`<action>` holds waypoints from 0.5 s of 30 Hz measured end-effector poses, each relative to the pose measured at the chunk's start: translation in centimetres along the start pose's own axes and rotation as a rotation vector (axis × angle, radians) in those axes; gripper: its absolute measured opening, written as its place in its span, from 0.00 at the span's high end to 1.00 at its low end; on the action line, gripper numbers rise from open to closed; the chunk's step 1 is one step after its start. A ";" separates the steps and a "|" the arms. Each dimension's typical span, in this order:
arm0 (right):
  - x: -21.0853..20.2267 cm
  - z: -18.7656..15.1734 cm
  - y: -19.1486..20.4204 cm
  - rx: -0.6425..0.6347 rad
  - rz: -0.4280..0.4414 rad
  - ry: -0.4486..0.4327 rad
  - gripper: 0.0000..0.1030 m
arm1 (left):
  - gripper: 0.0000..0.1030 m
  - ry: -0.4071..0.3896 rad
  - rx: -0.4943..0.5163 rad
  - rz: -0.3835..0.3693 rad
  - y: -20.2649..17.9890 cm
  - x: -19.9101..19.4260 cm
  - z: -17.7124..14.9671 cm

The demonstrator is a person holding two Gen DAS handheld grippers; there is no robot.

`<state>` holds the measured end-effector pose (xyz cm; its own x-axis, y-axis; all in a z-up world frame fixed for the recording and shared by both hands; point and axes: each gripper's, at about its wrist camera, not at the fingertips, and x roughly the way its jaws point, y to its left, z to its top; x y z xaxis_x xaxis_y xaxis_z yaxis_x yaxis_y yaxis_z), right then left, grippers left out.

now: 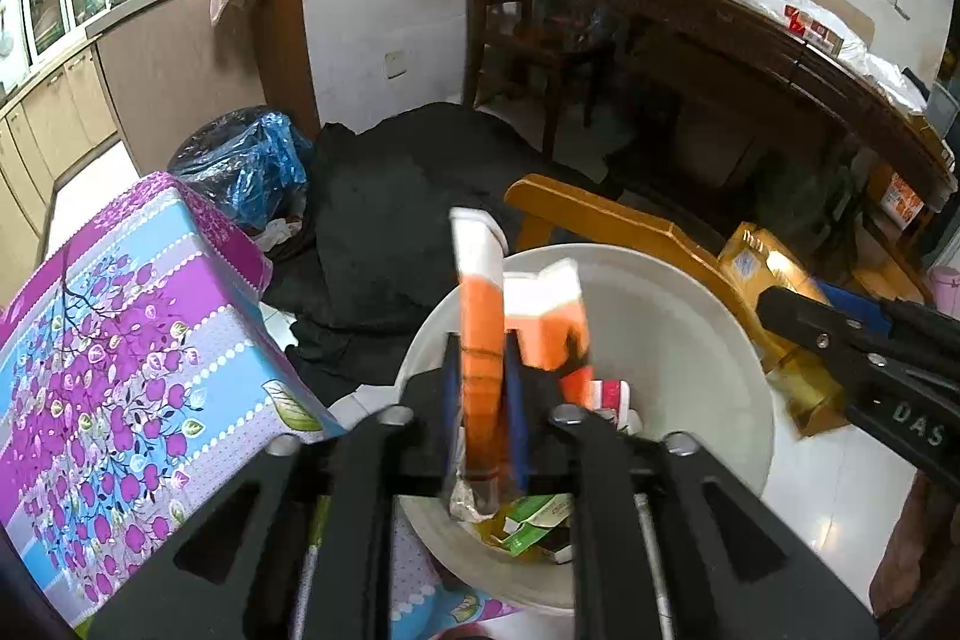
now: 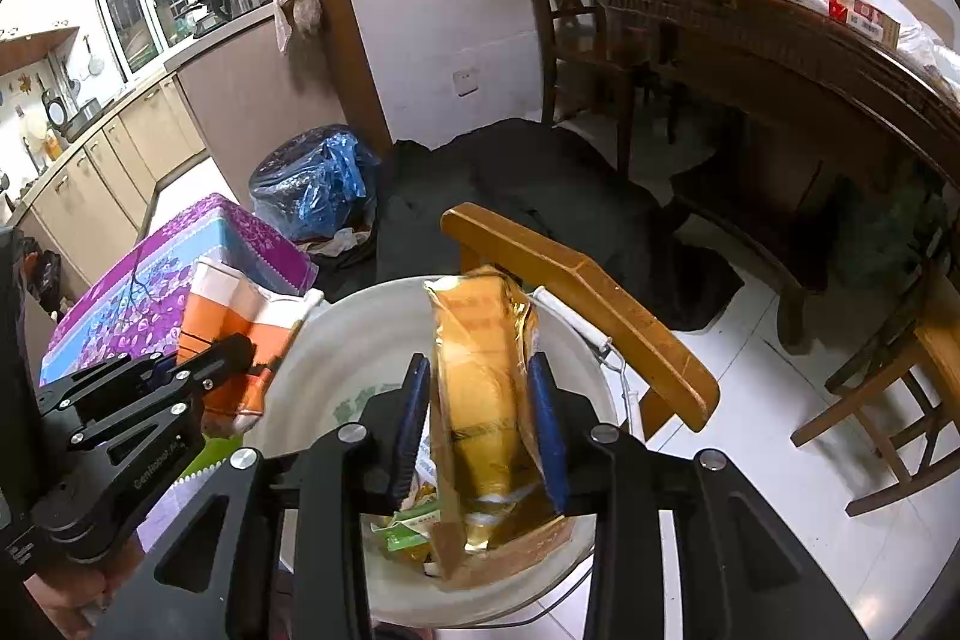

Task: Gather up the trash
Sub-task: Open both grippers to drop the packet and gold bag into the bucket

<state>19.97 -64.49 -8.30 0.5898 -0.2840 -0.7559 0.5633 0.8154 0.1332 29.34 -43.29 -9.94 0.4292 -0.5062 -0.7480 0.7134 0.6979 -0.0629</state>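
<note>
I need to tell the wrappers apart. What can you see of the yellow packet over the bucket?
The yellow packet is a glossy, crinkled foil-like pouch with faint print, standing upright and blurred between the blue pads of the right gripper, which are slightly parted around it. It hangs over the white bucket, above green wrappers.

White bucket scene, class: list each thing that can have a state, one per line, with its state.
White bucket: uncovered, wrappers at the bottom.
Orange packet: upright between the left gripper jaws, over the bucket.
Yellow packet: between the right gripper jaws, slightly apart, over the bucket.
Black bin: bag-lined, uncovered.
</note>
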 end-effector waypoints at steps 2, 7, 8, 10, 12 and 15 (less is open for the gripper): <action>0.0 -0.1 -0.3 0.012 0.000 -0.004 0.50 | 0.50 -0.010 -0.005 0.014 0.3 0.0 -0.1; 0.3 -0.4 -0.6 0.021 -0.002 -0.002 0.50 | 0.44 -0.007 -0.014 0.030 0.7 0.1 -0.1; 0.3 -0.4 -0.6 0.021 -0.002 -0.001 0.49 | 0.43 -0.006 -0.013 0.030 0.7 0.0 -0.1; 0.4 -0.6 -0.6 0.022 0.000 0.001 0.48 | 0.42 -0.005 -0.014 0.033 0.7 0.0 -0.2; 0.4 -0.6 -0.5 0.021 0.001 0.000 0.47 | 0.42 -0.002 -0.014 0.031 0.6 0.1 -0.2; 0.4 -0.7 -0.6 0.022 0.003 0.000 0.47 | 0.42 0.000 -0.014 0.031 0.7 0.1 -0.2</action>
<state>19.40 -64.71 -9.13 0.5917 -0.2820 -0.7552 0.5744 0.8048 0.1495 29.76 -42.77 -10.24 0.4514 -0.4840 -0.7496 0.6919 0.7204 -0.0485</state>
